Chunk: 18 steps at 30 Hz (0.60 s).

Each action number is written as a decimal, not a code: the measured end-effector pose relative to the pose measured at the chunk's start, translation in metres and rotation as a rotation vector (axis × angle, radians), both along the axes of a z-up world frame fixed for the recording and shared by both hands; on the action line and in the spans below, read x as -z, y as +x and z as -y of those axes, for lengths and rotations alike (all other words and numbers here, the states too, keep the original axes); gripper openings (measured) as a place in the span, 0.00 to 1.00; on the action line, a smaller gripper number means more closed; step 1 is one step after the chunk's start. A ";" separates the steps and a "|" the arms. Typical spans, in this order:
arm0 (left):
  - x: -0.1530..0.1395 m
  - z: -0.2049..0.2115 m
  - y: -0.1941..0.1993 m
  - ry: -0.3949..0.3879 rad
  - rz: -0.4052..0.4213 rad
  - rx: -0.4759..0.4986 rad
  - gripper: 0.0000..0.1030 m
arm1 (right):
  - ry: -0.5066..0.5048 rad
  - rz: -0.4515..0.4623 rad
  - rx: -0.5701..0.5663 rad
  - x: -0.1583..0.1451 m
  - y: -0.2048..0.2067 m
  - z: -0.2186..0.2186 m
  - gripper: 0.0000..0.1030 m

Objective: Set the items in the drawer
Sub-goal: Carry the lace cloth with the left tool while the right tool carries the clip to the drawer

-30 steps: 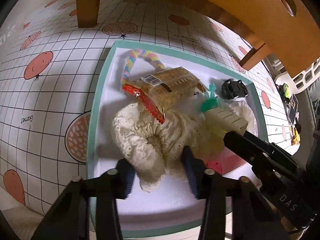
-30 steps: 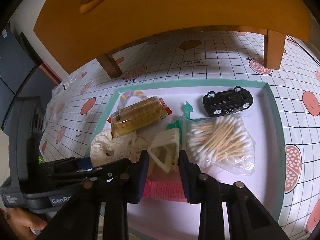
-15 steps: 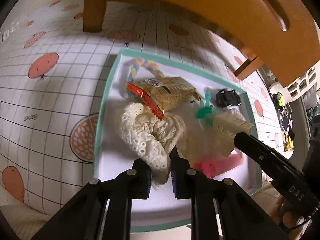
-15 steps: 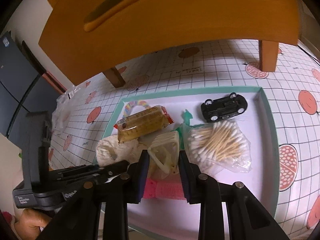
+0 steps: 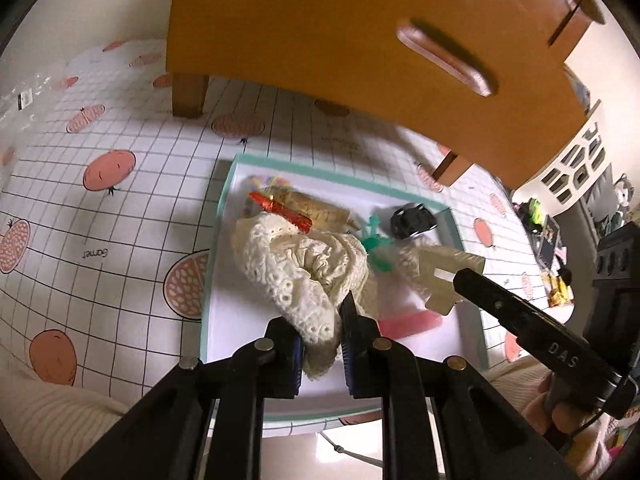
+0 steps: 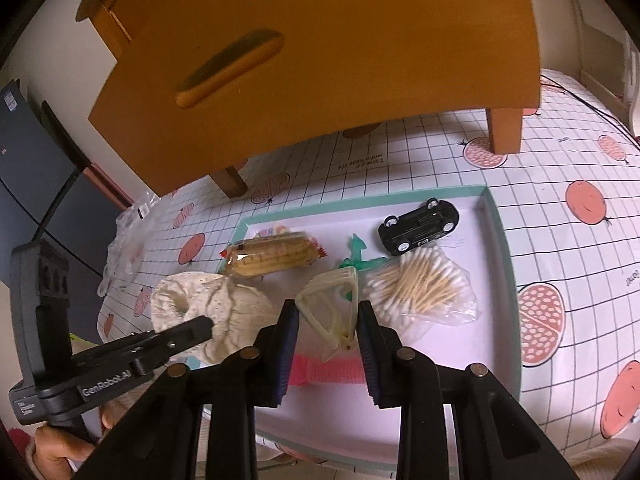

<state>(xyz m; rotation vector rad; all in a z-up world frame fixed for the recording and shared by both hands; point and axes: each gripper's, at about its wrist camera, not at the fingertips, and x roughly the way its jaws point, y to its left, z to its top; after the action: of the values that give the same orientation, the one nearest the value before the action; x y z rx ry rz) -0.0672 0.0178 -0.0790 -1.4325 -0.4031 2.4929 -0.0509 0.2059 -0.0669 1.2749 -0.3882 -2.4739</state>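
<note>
Left hand-held gripper (image 5: 322, 334) clamped tight on the cream lace cloth (image 5: 296, 268), jaws just closed from wide apart a second ago. Right hand-held gripper (image 6: 326, 322) pinched on the pale plastic clip (image 6: 332, 304), grip unchanged. Both loads raised off the teal-rimmed tray (image 6: 498, 248) on the tabletop (image 6: 560, 208), higher than before. Pink item (image 6: 332, 372) half hidden behind the fingers. Wooden drawer front (image 6: 312, 52) above, closed. Rainbow item behind the snack pack (image 6: 272, 258) too blurred to name.
</note>
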 end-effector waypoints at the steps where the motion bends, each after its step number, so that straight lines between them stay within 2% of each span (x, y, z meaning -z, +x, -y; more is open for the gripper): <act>1: -0.003 0.000 0.002 0.002 -0.006 -0.002 0.16 | 0.001 -0.006 0.003 -0.003 0.002 -0.001 0.31; 10: -0.051 0.009 0.019 0.012 -0.119 -0.003 0.16 | -0.031 -0.101 0.031 -0.049 0.022 -0.015 0.31; 18: -0.116 0.020 0.015 0.078 -0.260 -0.018 0.16 | -0.064 -0.231 0.055 -0.110 0.031 -0.022 0.31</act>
<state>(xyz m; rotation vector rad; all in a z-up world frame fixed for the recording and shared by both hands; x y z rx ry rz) -0.0527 -0.0024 0.0367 -1.0618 -0.4569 2.6008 -0.0197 0.2283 0.0436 0.9522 -0.4438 -2.5955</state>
